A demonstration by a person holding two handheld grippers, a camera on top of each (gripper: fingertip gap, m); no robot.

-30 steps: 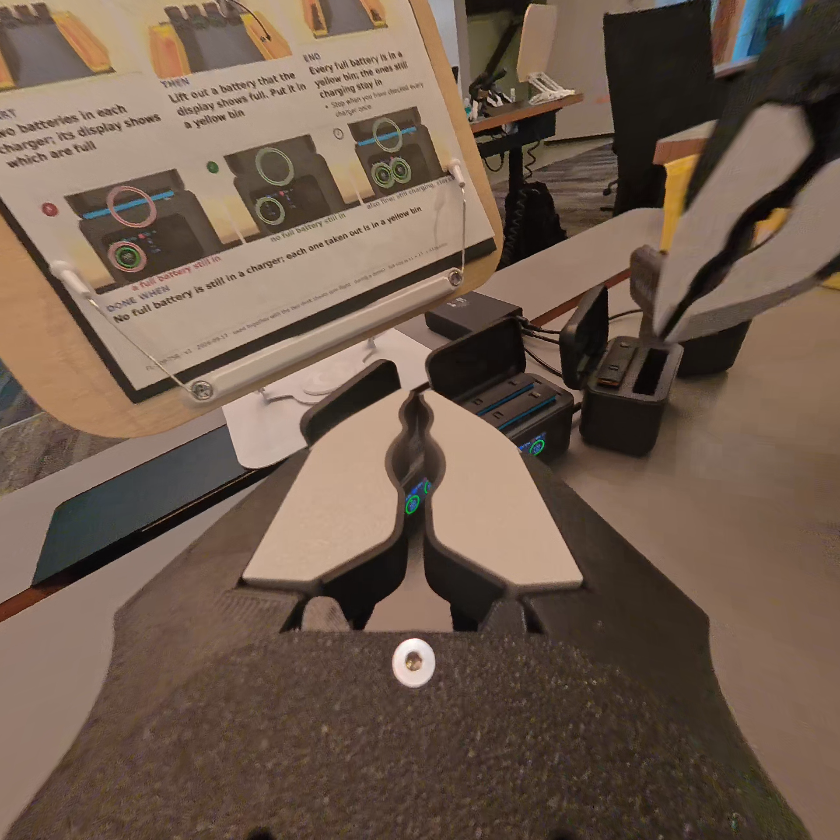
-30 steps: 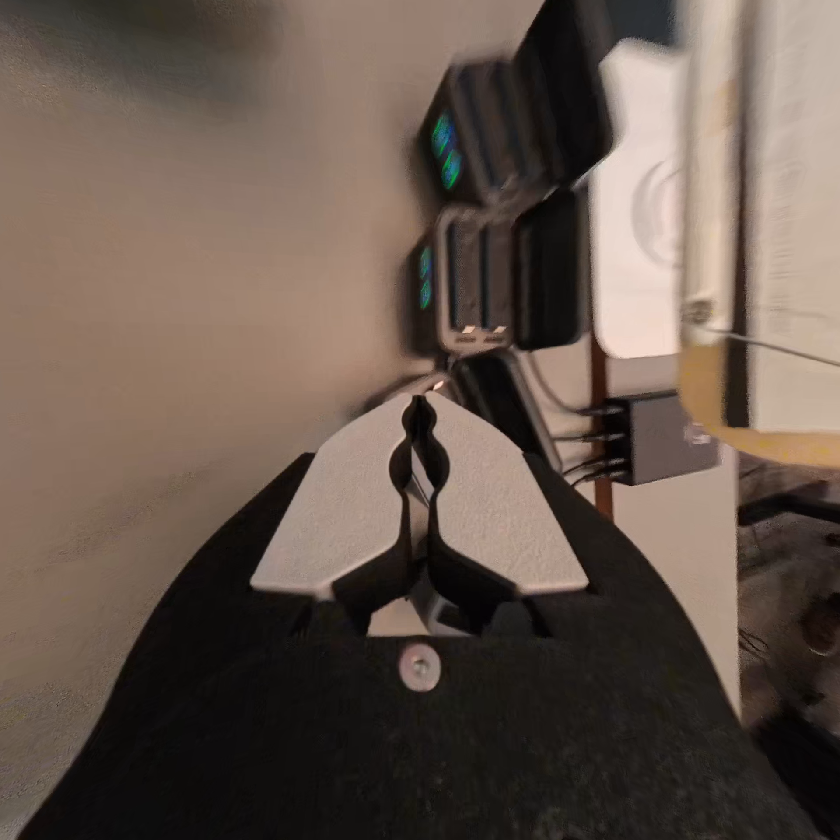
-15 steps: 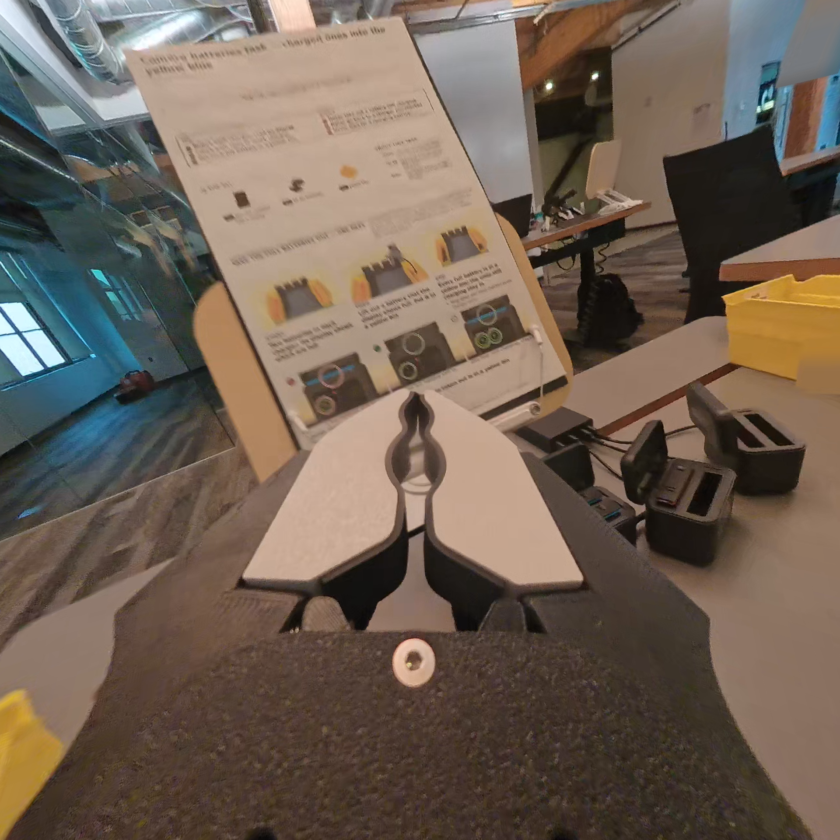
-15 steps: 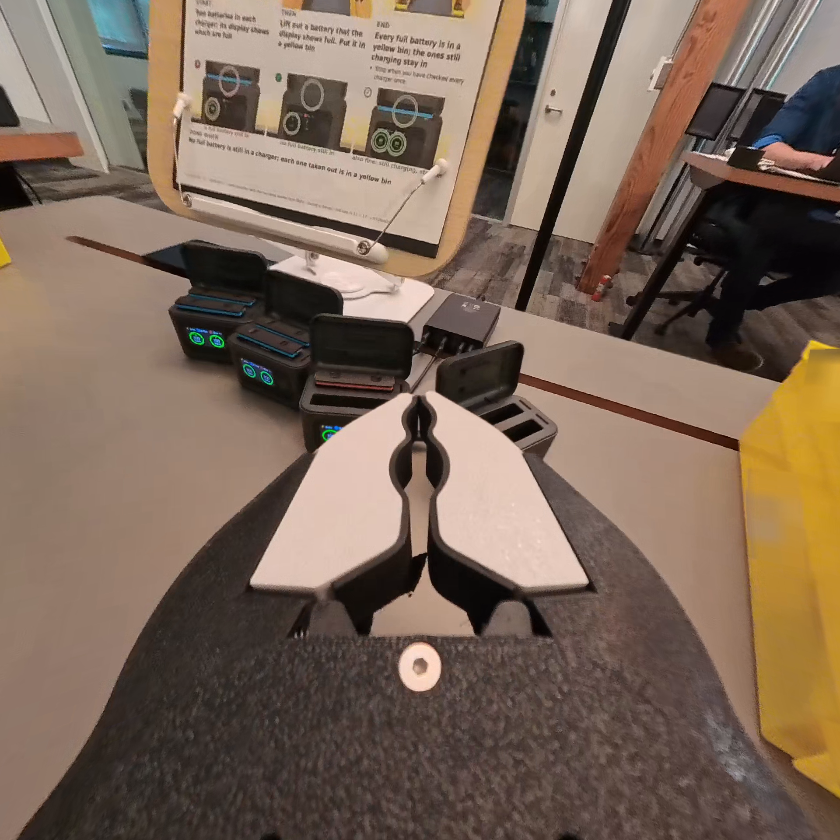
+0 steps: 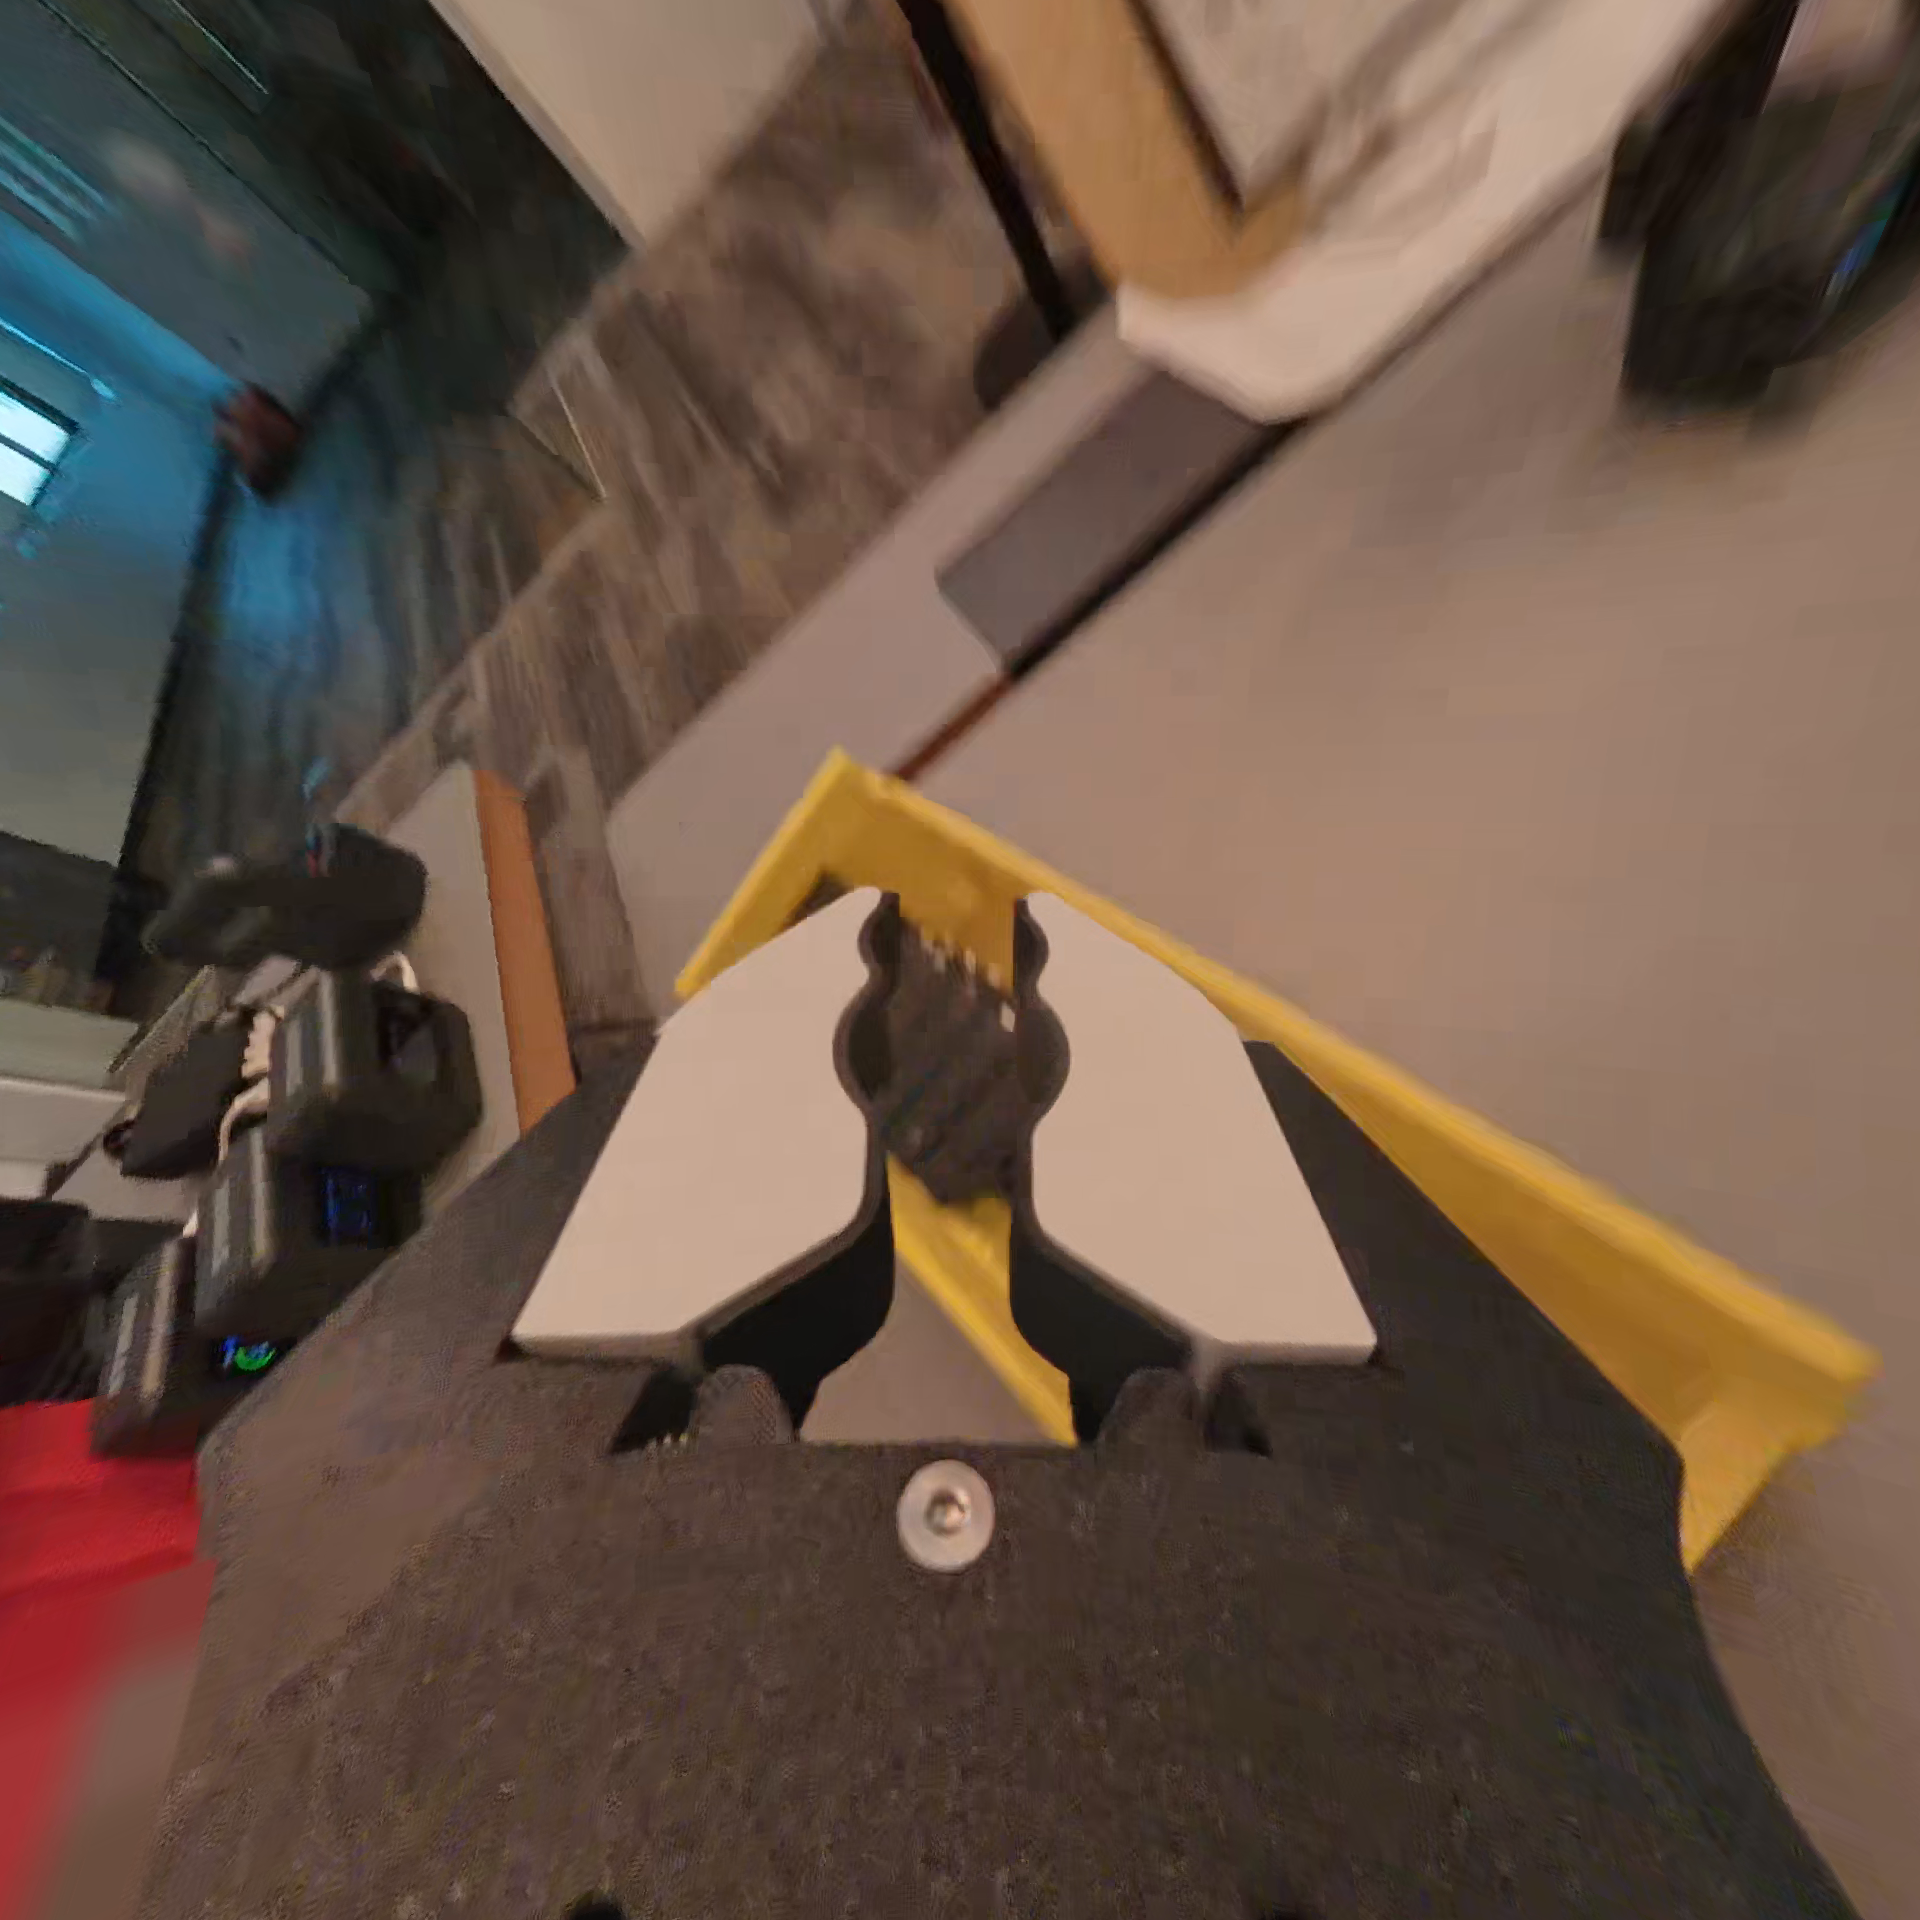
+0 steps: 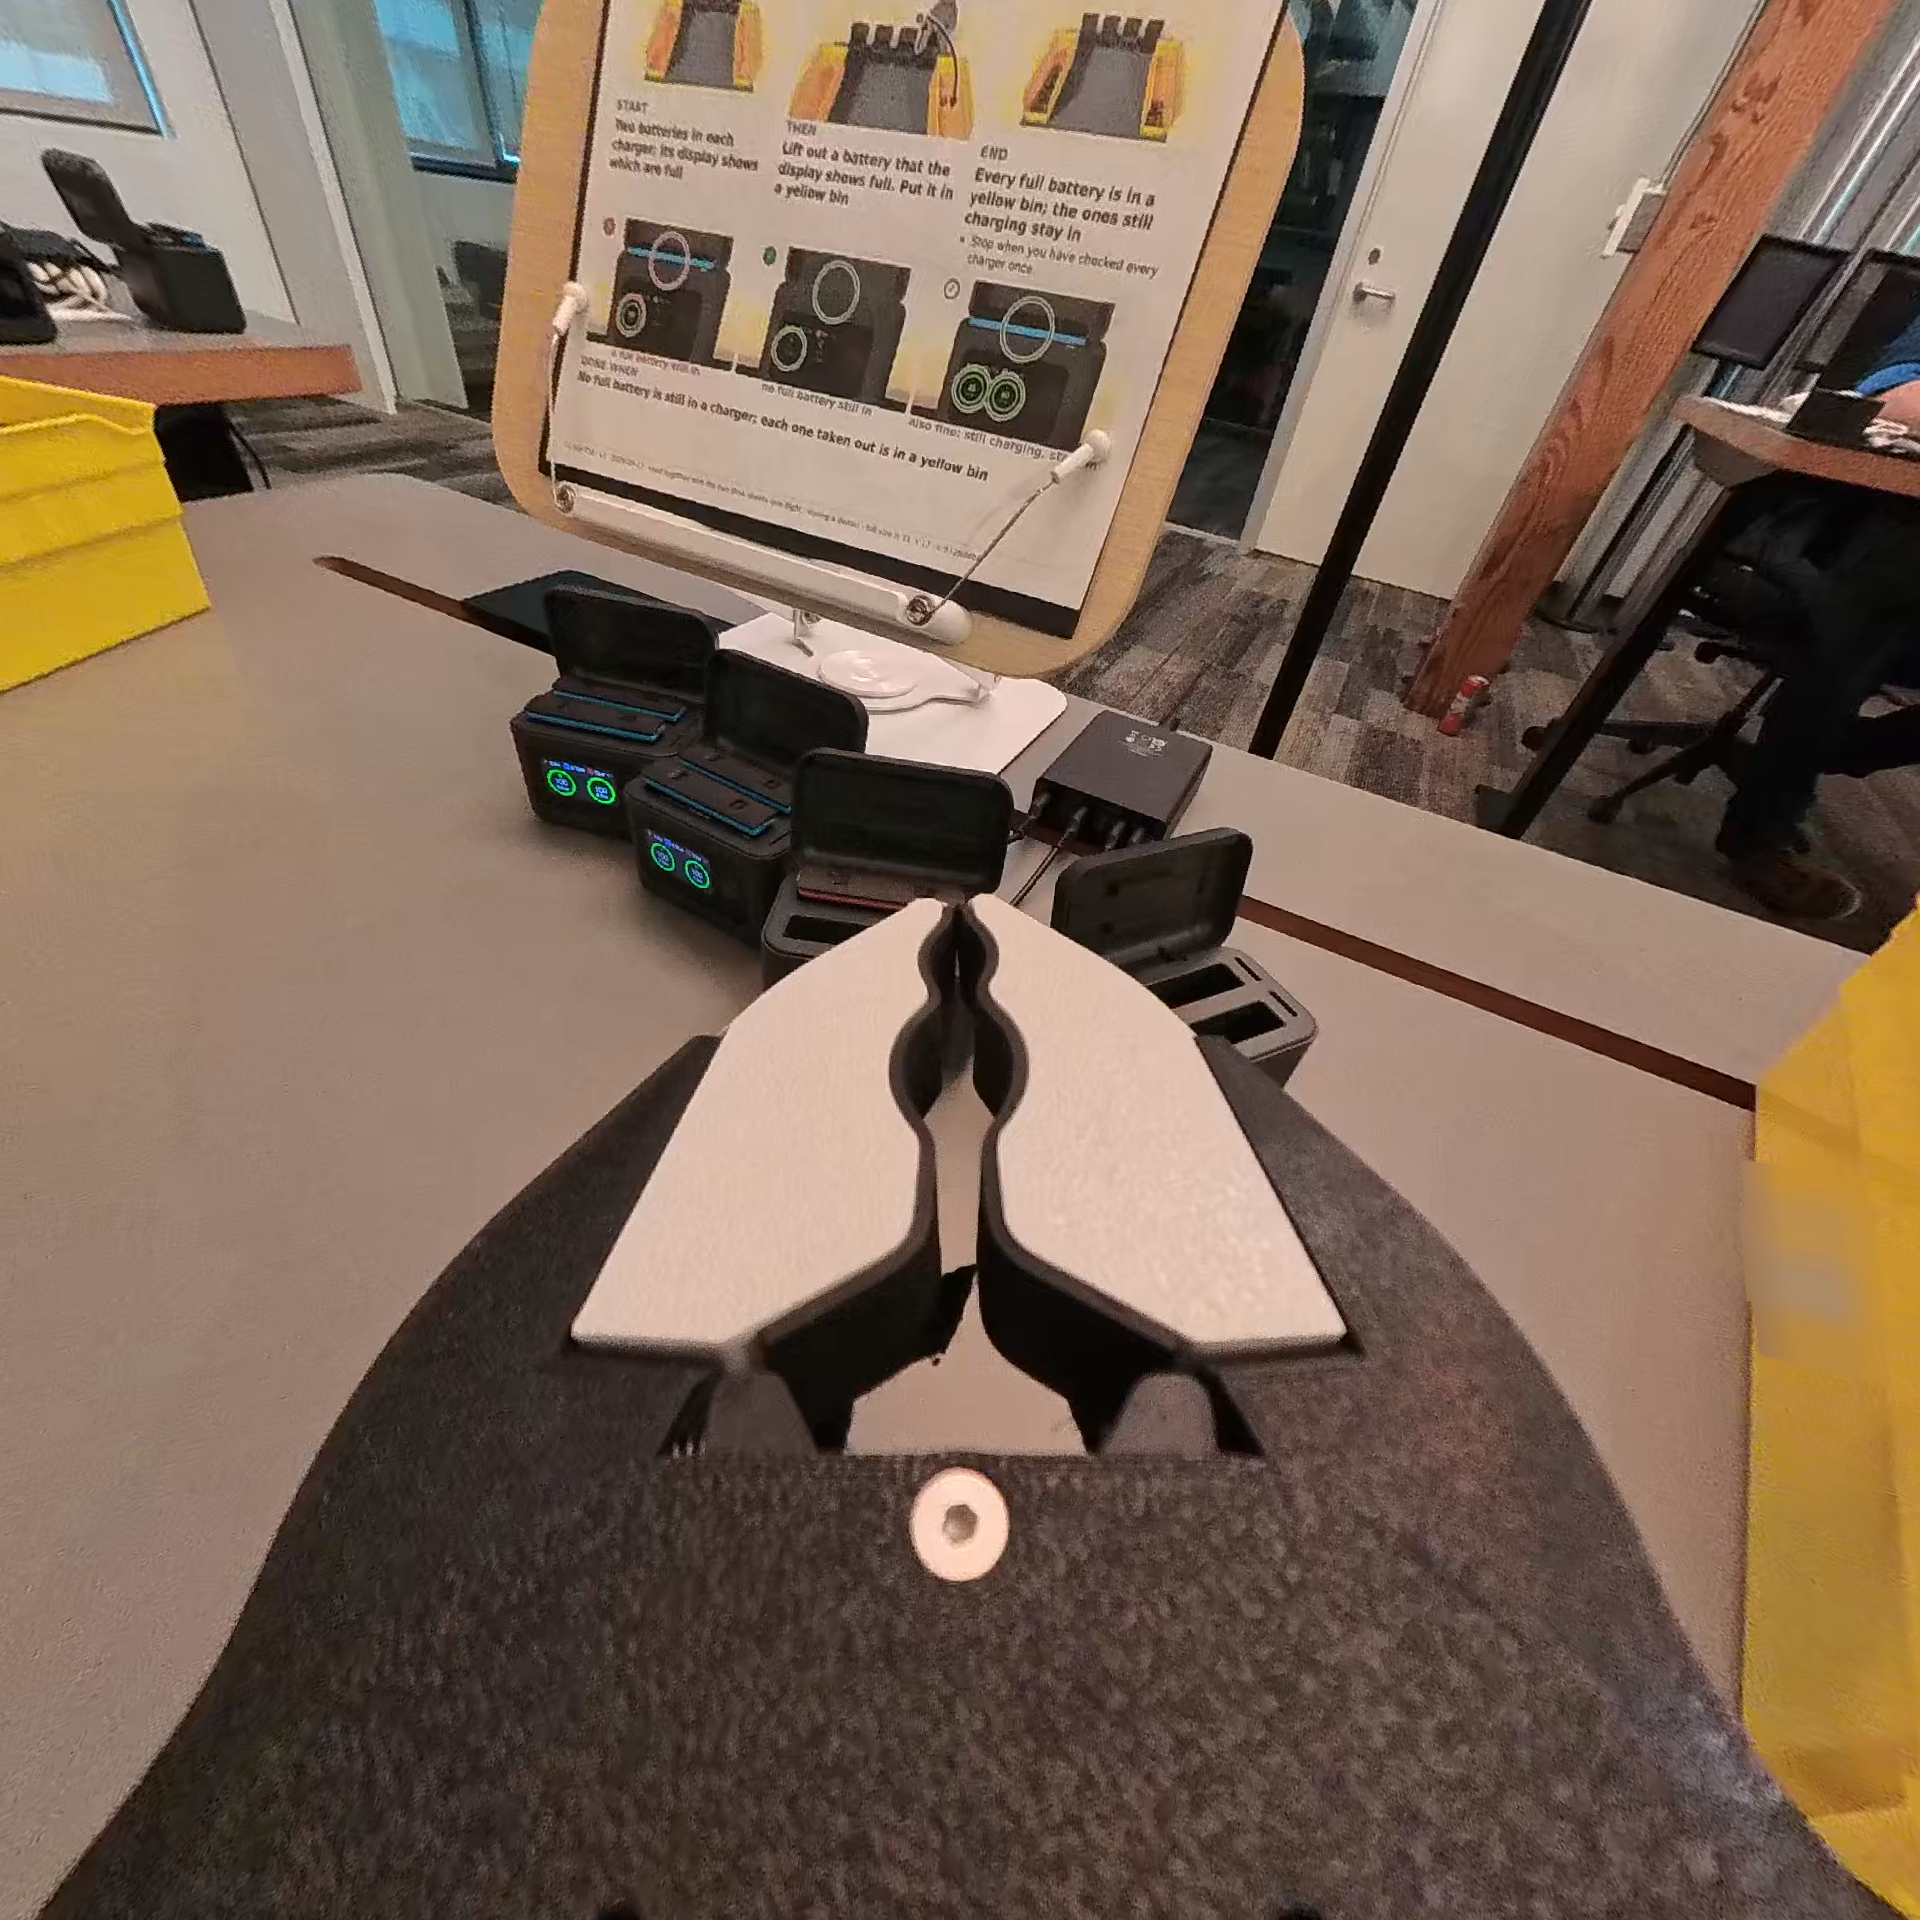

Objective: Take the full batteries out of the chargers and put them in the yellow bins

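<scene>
1. Left tool (image 5: 951, 914): fingers part-way apart, clamped on a dark battery (image 5: 951, 1081); it hangs over a yellow bin (image 5: 1538, 1226) on the grey bench (image 5: 1558, 727). This view is tilted and blurred.
2. Left yellow bin (image 6: 73, 520): stands at the far left of the bench in the right wrist view.
3. Four black chargers, lids up, in a row near the sheet stand: the first charger (image 6: 592, 748) and second charger (image 6: 717, 831) each hold two batteries and show two green rings; the third charger (image 6: 873, 883) holds one battery beside a free slot; the fourth charger (image 6: 1195, 956) has both slots bare.
4. Right tool (image 6: 958, 914): fingers together, gripping nothing, pointing at the third charger.
5. Instruction sheet (image 6: 883, 291) on a wooden stand behind the row; black power hub (image 6: 1127, 769) to its right.
</scene>
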